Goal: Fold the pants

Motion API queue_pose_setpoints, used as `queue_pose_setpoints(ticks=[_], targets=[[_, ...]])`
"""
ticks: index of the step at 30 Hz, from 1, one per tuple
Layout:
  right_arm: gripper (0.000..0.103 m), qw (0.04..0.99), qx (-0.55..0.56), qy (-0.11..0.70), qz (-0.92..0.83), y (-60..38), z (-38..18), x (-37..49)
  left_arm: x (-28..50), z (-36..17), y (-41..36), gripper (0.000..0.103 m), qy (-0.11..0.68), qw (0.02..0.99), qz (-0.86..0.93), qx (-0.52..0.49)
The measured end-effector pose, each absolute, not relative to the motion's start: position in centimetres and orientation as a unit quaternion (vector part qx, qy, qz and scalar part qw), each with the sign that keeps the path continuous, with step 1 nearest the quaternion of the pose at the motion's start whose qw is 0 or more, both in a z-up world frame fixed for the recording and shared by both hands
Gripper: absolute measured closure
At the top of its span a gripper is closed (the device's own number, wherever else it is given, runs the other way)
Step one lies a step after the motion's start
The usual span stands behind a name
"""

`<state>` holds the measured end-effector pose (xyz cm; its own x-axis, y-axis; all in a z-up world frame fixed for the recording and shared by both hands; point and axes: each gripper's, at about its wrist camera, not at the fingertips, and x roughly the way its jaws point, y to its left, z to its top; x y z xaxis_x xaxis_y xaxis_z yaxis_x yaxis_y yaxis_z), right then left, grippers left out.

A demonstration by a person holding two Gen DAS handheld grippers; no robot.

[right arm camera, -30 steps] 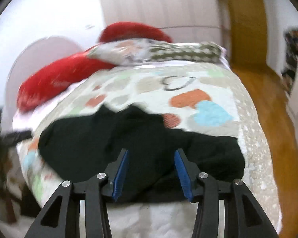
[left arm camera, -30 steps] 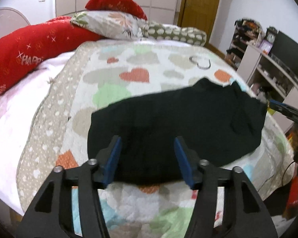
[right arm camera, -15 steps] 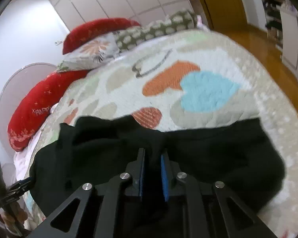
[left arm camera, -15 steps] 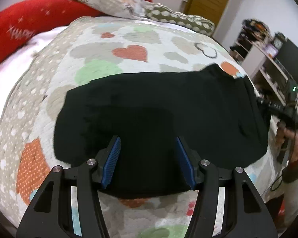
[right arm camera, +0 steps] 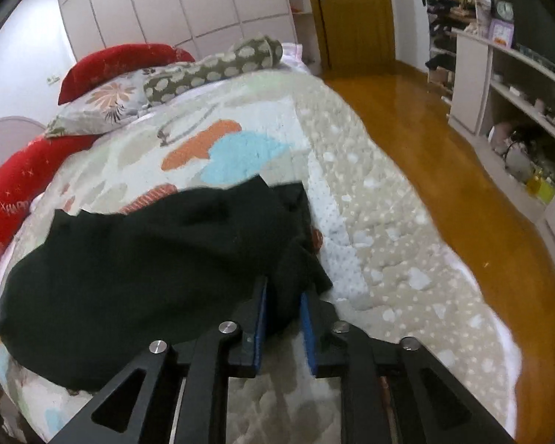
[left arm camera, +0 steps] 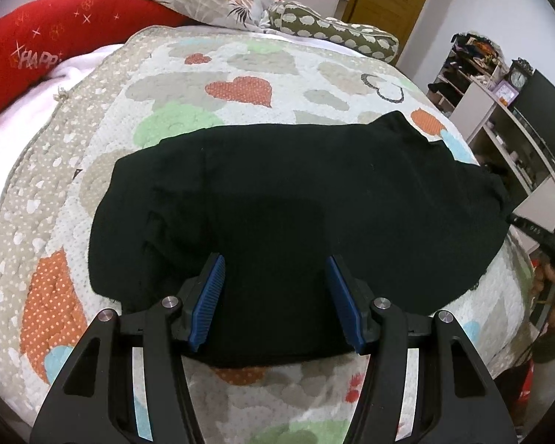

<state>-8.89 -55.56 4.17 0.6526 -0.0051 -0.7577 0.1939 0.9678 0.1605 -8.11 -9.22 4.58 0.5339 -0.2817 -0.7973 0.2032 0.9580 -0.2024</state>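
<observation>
Fingers of right gripper (right arm camera: pixel 283 292) pinching black pants (right arm camera: pixel 148 259), angled down; left gripper (left arm camera: pixel 275 277) fingers apart.

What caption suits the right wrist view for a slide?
Right tongs closed on a bunched edge of the black pants lying on the heart-patterned quilt.

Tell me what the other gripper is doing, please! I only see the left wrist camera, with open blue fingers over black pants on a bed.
Observer: The right gripper has a bunched bit of the black pants pinched between its blue pads. Its jaws have just closed in, then opened a little.
Operator: Which end of the pants is that?
Observer: The end next to the side of the bed that runs along the wooden floor.
Operator: Is the cloth flat there?
Observer: No, near the pads it is heaped and rumpled.
</observation>
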Motion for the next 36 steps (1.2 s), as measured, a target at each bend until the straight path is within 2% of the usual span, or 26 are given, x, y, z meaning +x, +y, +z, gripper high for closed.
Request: queue_pose_setpoints(ticks=[3, 6, 8, 15, 18, 20, 21, 22, 23, 24, 28, 32, 36], targets=[[0.065, 0.912, 0.093, 0.392, -0.083, -55.6, 6.6, -10.2, -8.5, 5.1, -8.7, 0.046, 0.458, 0.877, -0.137, -0.042], [0.056, 0.925, 0.056, 0.365, -0.091, -53.8, 8.7, -9.9, -8.5, 6.0, -7.8, 0.046, 0.444, 0.887, -0.121, -0.047], [0.056, 0.936, 0.055, 0.348, -0.017, -51.1, 9.6, -8.4, -8.5, 6.6, -7.1, 0.046, 0.431, 0.895, -0.105, -0.051], [0.056, 0.919, -0.016, 0.364, 0.15, -39.6, 8.0, 0.1, -6.4, 6.0, -4.9, 0.046, 0.432, 0.9, -0.036, -0.055], [0.043, 0.906, -0.046, 0.381, 0.177, -36.2, 6.8, 3.5, -5.6, 5.1, -4.6, 0.046, 0.439, 0.896, -0.034, -0.057], [0.043, 0.896, -0.045, 0.397, 0.195, -35.1, 5.6, 5.4, -5.1, 4.3, -4.6, 0.046, 0.447, 0.892, -0.03, -0.054], [0.048, 0.885, -0.034, 0.412, 0.216, -34.6, 4.7, 6.4, -5.0, 4.0, -4.6, 0.046, 0.45, 0.891, -0.028, -0.053], [0.077, 0.877, -0.025, 0.423, 0.228, -34.3, 4.3, 6.8, -5.0, 3.6, -4.5, 0.046, 0.451, 0.89, -0.029, -0.056], [0.093, 0.864, -0.019, 0.441, 0.243, -33.9, 3.5, 7.3, -4.9, 3.3, -4.3, 0.045, 0.451, 0.89, -0.031, -0.062], [0.1, 0.863, -0.029, 0.443, 0.24, -33.5, 3.3, 7.3, -4.9, 3.2, -4.1, 0.043, 0.45, 0.89, -0.033, -0.065], [0.1, 0.878, -0.05, 0.431, 0.204, -32.9, 2.9, 7.7, -4.6, 2.5, -3.4, 0.033, 0.451, 0.888, -0.037, -0.082], [0.102, 0.878, -0.072, 0.443, 0.167, -32.1, 1.1, 9.2, -4.4, 2.1, -3.0, 0.032, 0.45, 0.886, -0.04, -0.103], [0.1, 0.893, -0.018, 0.419, 0.164, -34.7, 3.6, 8.2, -4.8, 2.7, -3.0, 0.032, 0.45, 0.887, -0.037, -0.101]])
